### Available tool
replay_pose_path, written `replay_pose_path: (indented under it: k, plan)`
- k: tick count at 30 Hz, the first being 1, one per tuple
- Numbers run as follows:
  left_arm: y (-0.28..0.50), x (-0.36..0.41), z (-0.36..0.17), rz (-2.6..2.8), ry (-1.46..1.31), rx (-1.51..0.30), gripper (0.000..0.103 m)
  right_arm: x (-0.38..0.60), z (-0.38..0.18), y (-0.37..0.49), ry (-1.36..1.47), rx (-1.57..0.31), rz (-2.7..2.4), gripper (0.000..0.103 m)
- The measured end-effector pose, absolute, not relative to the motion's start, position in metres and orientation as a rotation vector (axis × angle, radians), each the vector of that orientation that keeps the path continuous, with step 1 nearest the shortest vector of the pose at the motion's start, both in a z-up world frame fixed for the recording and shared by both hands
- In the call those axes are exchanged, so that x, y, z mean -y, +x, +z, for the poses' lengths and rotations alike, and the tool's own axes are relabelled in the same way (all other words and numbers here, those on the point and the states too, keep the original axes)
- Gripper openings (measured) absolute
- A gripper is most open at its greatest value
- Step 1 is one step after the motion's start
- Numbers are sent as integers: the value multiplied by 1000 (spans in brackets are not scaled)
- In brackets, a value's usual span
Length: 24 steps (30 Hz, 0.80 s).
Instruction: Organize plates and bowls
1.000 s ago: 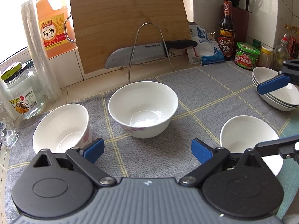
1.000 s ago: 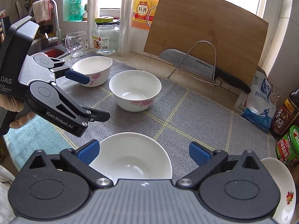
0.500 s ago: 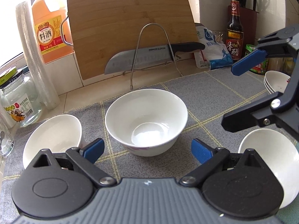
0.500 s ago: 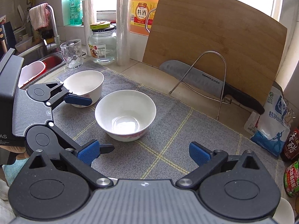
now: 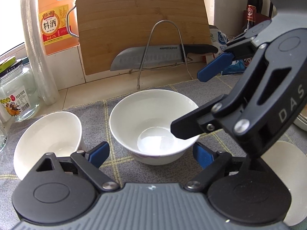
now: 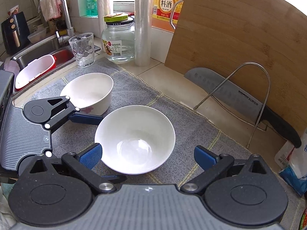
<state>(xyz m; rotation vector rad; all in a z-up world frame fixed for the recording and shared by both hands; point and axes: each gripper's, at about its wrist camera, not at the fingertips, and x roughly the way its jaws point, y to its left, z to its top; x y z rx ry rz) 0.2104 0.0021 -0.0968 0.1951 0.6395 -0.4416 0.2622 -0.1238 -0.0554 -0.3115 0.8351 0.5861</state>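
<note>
- Both tools converge on the plain white ceramic bowl in the middle (image 6: 134,139), which sits upright on the grey checked cloth mat (image 6: 184,126), between the white bowl with pink flowers at the sink end (image 6: 89,93) and a 3rd white bowl, half hidden at the right edge of the left view (image 5: 287,180).
- The left gripper (image 5: 151,154) has just been narrowing its jaws; they stand apart with only mat between the blue pads, the middle bowl just ahead of them and nothing held.
- The right gripper (image 6: 147,156) is spread wide, straddling the near side of that same bowl without touching it; empty too.
- My read: the step is picking up this middle bowl, probably to nest it with a neighbour.
- To do it well, 1 tool should take it, not 2. Bring 1 pad inside the rim and 1 outside, pinch the wall squarely, lift straight up, and let the other tool back off so the fingers don't clash.
- Glazed ceramic looks slippery, so close firmly before lifting.
- Hard to make out: the right tool's black finger crosses the bowl in the left view; it seems to hover above the rim, but I can't say for sure.
- The stacked plates at the far right (image 5: 301,119) are cut off to a sliver.
</note>
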Motion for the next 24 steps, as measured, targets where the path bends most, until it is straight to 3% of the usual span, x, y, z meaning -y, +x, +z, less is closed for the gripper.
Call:
replay_pose_path:
  k: [9, 14, 24]
  plan:
    - [212, -1, -97, -462, 179, -635, 84, 117, -67, 291, -306, -873, 619, 98]
    - [212, -1, -98, -469, 175, -636, 83, 116, -74, 301, -294, -902, 633, 84]
    - [215, -1, -98, -472, 174, -639, 83, 117, -79, 307, -262, -930, 663, 74]
